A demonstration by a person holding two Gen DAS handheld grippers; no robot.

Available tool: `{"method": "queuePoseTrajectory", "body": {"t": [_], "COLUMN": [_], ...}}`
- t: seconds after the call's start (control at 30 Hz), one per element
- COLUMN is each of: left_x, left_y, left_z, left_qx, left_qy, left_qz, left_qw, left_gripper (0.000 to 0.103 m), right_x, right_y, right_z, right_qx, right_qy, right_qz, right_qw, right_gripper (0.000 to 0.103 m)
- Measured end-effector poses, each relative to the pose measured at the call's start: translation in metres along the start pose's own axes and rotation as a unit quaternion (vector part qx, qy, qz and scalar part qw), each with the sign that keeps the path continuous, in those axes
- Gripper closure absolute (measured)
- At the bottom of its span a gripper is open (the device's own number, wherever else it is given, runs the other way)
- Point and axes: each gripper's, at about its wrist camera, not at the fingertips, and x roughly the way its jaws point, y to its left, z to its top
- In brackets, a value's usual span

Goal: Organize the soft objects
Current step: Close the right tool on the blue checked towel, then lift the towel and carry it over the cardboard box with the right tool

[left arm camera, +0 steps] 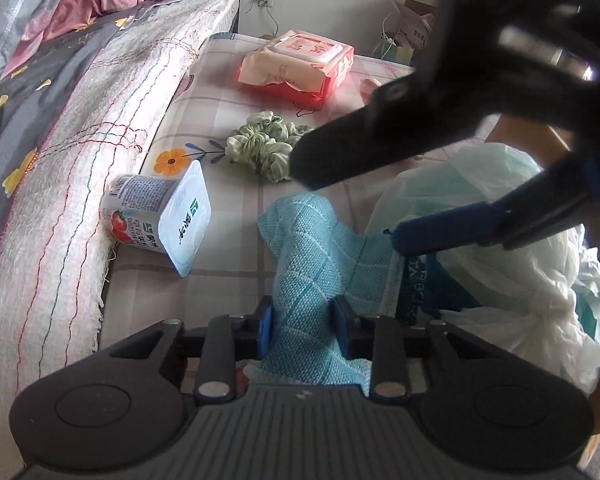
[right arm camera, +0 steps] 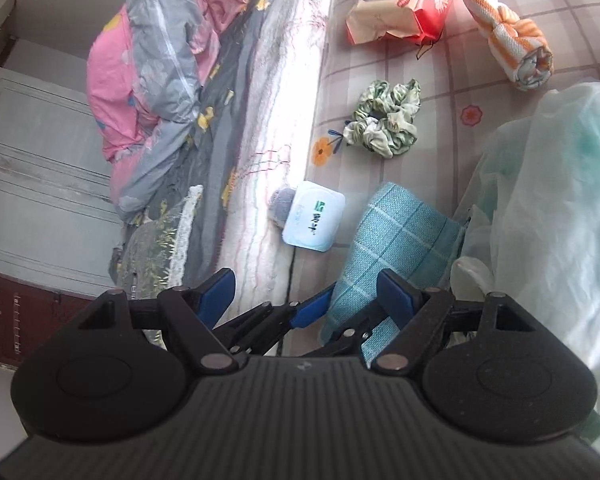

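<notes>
A teal checked cloth (left arm camera: 312, 248) lies bunched on the checked sheet (left arm camera: 220, 112), and its near fold rises between the pads of my left gripper (left arm camera: 304, 320), which is shut on it. My right gripper (left arm camera: 348, 200) hangs open just above the cloth's right edge, nothing between its fingers. In the right wrist view the right gripper (right arm camera: 308, 294) stands open over the left gripper (right arm camera: 332, 320) and the teal cloth (right arm camera: 400, 240). A green scrunchie (left arm camera: 264, 148) (right arm camera: 384, 120) lies beyond. An orange striped rolled towel (right arm camera: 508, 40) rests further off.
A yogurt cup (left arm camera: 160, 216) (right arm camera: 312, 216) lies on its side against the quilt's edge (left arm camera: 80, 168). A red and cream wipes pack (left arm camera: 300, 64) (right arm camera: 404, 4) sits at the far end. A white plastic bag (left arm camera: 500, 248) (right arm camera: 560, 200) bulks at the right.
</notes>
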Motion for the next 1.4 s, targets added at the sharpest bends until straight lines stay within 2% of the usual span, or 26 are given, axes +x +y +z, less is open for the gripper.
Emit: {"method": "queuePoseTrajectory", "body": {"t": [0.1,0.2,0.3,0.4,0.47,0.53,0.67,0.73,0.9,1.0,1.2,1.4], "left_x": [-0.004,-0.011,-0.021,-0.032,-0.039,-0.046,-0.066,-0.078,-0.105,-0.113,-0.101,-0.063], "left_y": [0.003,0.006,0.007,0.006,0.003,-0.002,-0.012,-0.019,-0.048,-0.076,-0.152,-0.245], "left_z": [0.002,0.002,0.003,0.007,0.009,0.01,0.01,0.011,0.017,0.021,0.03,0.034], "left_qx": [-0.012,-0.022,-0.032,-0.036,-0.031,-0.025,-0.015,-0.009,0.019,0.041,0.082,0.106], "left_qy": [-0.007,-0.023,-0.041,-0.056,-0.068,-0.075,-0.096,-0.107,-0.131,-0.139,-0.133,-0.106], "left_qz": [-0.01,-0.021,-0.04,-0.059,-0.061,-0.063,-0.068,-0.07,-0.079,-0.096,-0.161,-0.219], "left_qw": [0.9999,0.9993,0.9978,0.996,0.9953,0.9948,0.993,0.9918,0.988,0.9848,0.9746,0.9641], "left_gripper": [0.087,0.089,0.09,0.089,0.089,0.089,0.089,0.089,0.089,0.089,0.088,0.087], "right_x": [0.026,0.044,0.054,0.052,0.048,0.041,0.022,0.008,-0.036,-0.07,-0.155,-0.234], "right_y": [-0.004,-0.009,-0.016,-0.021,-0.021,-0.021,-0.018,-0.015,-0.008,-0.013,-0.054,-0.13], "right_z": [0.013,0.021,0.025,0.025,0.024,0.023,0.018,0.015,0.002,-0.006,-0.022,-0.033], "right_qx": [0.011,0.02,0.029,0.034,0.036,0.038,0.037,0.036,0.006,-0.01,-0.012,0.027], "right_qy": [0.019,0.03,0.039,0.035,0.03,0.027,0.013,0.001,-0.039,-0.067,-0.139,-0.187], "right_qz": [-0.037,-0.064,-0.074,-0.065,-0.052,-0.034,0.007,0.038,0.075,0.082,0.048,-0.008], "right_qw": [0.999,0.997,0.996,0.997,0.998,0.998,0.999,0.999,0.996,0.994,0.989,0.982], "right_gripper": [0.025,0.025,0.025,0.026,0.031,0.044,0.061,0.072,0.077,0.077,0.079,0.081]}}
